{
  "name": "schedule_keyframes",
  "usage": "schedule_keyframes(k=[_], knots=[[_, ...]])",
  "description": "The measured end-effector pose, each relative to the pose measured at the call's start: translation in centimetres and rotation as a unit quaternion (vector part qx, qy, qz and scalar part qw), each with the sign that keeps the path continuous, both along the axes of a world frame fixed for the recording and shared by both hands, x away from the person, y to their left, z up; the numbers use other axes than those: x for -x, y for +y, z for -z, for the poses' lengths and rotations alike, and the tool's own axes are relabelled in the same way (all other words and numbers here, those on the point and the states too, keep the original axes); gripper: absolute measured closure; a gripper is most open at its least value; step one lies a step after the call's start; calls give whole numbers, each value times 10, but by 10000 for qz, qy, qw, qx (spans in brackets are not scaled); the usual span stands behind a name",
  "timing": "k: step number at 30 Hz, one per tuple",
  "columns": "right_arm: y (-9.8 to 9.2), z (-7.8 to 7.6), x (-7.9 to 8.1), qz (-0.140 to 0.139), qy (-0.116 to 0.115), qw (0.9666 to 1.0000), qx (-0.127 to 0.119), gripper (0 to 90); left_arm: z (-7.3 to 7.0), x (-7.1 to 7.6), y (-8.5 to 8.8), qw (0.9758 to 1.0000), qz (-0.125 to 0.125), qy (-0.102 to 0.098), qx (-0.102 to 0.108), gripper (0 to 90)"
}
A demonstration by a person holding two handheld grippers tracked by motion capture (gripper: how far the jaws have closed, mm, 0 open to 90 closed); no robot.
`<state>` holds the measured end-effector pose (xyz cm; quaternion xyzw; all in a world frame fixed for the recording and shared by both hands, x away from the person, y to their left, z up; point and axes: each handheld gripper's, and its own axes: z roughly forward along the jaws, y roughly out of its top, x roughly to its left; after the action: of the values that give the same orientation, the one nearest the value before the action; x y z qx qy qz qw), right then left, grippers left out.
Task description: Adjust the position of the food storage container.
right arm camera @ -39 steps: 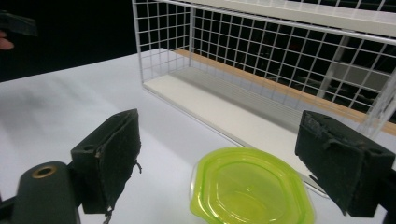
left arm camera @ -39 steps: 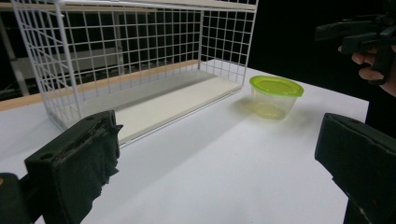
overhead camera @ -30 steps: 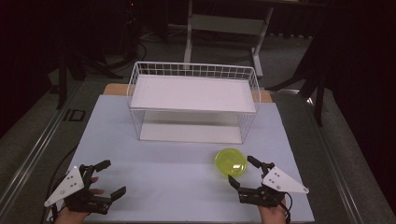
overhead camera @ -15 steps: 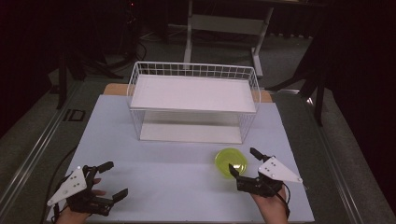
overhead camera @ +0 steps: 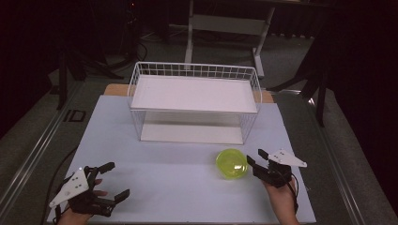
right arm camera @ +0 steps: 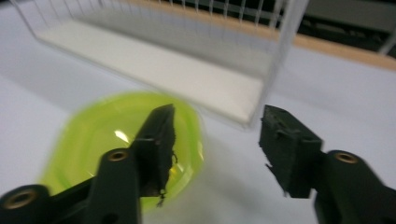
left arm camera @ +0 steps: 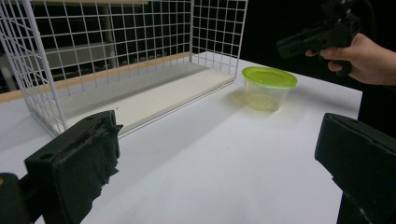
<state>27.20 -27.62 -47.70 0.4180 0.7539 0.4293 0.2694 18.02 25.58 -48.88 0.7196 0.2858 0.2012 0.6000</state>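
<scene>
A: High view, item one, what lies under your hands?

B: A pale surface (overhead camera: 187, 173) on a dark floor. A white wire basket (overhead camera: 195, 105) with a white shelf board stands at the far middle. Behind it the room is dark, with a grey table frame (overhead camera: 225, 23). Your left tongs (overhead camera: 112, 180) rest near the front left corner, jaws wide, nothing between them.

A: And the container?

B: The yellow-green lidded container (overhead camera: 231, 163) sits on the surface in front of the basket's right end. Your right tongs (overhead camera: 256, 157) are just beside it on its right; their jaws have just been closing and now stand half apart, nothing between them.

A: Left gripper view?

B: Wide jaws over bare surface; basket at left, container (left arm camera: 268, 87) beyond, well apart from them, your right hand (left arm camera: 364, 58) above its far side.

A: Right gripper view?

B: The container (right arm camera: 93, 144) lies beneath the left jaw, blurred. The gap between the jaws is over bare surface. The basket's corner (right arm camera: 280, 46) stands just behind.
</scene>
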Motion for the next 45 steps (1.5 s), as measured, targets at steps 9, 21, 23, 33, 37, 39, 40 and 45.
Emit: schedule_keyframes(k=[9,21,23,33,37,39,40,45], knots=[[-4,19,-2,150,281,9989,333,695,0,-1,-1,10000,22,1,31,8],[3,39,-5,81,829,9951,538,898,0,-1,-3,10000,46,-1,-4,8],[4,43,-6,66,914,9943,552,899,0,-1,-3,10000,67,1,-4,8],[23,53,-9,-151,1278,9907,449,900,-1,0,-1,10000,53,-27,-15,8],[35,56,-9,-319,1401,9887,431,900,0,-1,-2,10000,49,5,5,8],[41,56,-9,-390,1393,9884,458,900,0,-1,-2,10000,52,-6,-9,8],[43,55,-9,-429,1385,9883,470,900,0,-1,-2,10000,56,-5,-12,8],[58,55,-12,-599,1340,9875,567,900,1,-1,-3,10000,68,17,-40,8]])
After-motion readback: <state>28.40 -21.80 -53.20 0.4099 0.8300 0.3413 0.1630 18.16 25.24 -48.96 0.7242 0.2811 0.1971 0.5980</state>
